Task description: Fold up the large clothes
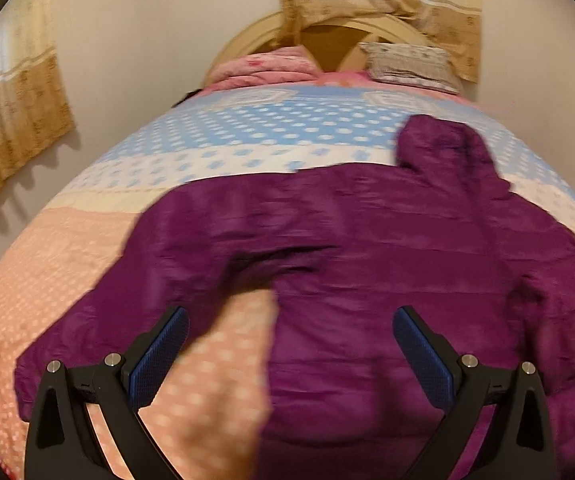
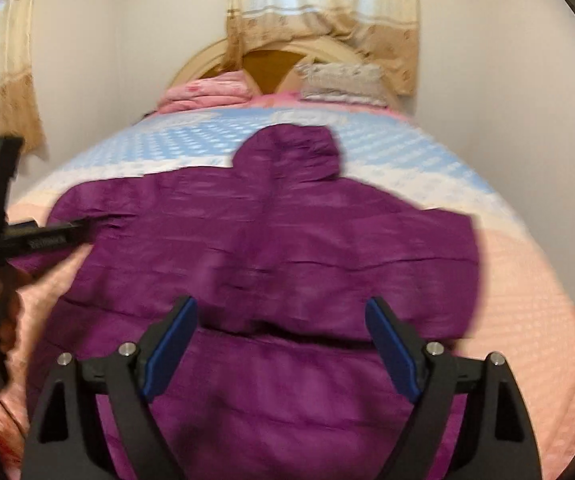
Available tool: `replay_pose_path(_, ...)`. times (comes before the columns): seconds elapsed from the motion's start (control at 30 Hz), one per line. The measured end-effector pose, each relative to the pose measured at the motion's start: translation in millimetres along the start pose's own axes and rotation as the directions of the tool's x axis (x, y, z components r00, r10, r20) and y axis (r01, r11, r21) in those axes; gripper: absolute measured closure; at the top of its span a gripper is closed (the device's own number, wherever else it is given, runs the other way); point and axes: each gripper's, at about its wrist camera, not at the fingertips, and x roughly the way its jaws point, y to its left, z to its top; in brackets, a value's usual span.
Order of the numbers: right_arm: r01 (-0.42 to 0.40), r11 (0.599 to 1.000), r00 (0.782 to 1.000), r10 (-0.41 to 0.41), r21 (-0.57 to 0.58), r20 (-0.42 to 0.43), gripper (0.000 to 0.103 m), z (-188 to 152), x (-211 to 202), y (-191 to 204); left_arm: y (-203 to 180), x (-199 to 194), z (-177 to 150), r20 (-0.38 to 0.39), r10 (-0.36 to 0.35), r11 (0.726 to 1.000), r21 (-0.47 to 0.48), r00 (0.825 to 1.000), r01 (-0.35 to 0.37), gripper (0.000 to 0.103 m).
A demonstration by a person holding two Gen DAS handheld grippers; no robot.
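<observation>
A purple hooded puffer jacket lies flat on the bed, hood toward the headboard. Its left sleeve runs down toward the bed's near left. My left gripper is open and empty above the jacket's lower left side, beside that sleeve. In the right wrist view the jacket fills the middle, its hood at the far end. My right gripper is open and empty above the jacket's lower body. The left gripper's body shows at the left edge there.
The bed cover is peach near me and blue with white dots farther off. A folded pink blanket and a grey pillow lie by the headboard. Curtains hang on the walls.
</observation>
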Motion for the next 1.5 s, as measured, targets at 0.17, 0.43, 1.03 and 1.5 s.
replay_pose_path(0.17, 0.246, 0.960, 0.965, -0.230, 0.130, -0.127, 0.035, -12.4, 35.8, -80.3, -63.7, -13.6, -2.2, 0.013, -0.094, 0.992, 0.081, 0.995, 0.093, 0.001)
replay_pose_path(0.43, 0.320, 0.927, 0.941, -0.286, 0.195, -0.182, 0.035, -35.6, 54.1, -133.5, -149.1, -7.5, -15.2, -0.033, -0.218, 0.957, 0.188, 0.975, 0.221, 0.002)
replay_pose_path(1.03, 0.303, 0.918, 0.948, -0.262, 0.256, -0.184, 0.027, -64.2, 56.9, -154.4, -142.4, -8.8, -0.4, -0.004, -0.280, 0.925, 0.265, 0.960, 0.271, 0.094)
replay_pose_path(1.5, 0.318, 0.922, 0.942, -0.280, 0.219, -0.187, 0.026, -62.8, 59.7, -146.4, -80.4, 15.8, 6.7, 0.035, -0.177, 0.962, 0.220, 0.984, 0.165, 0.094)
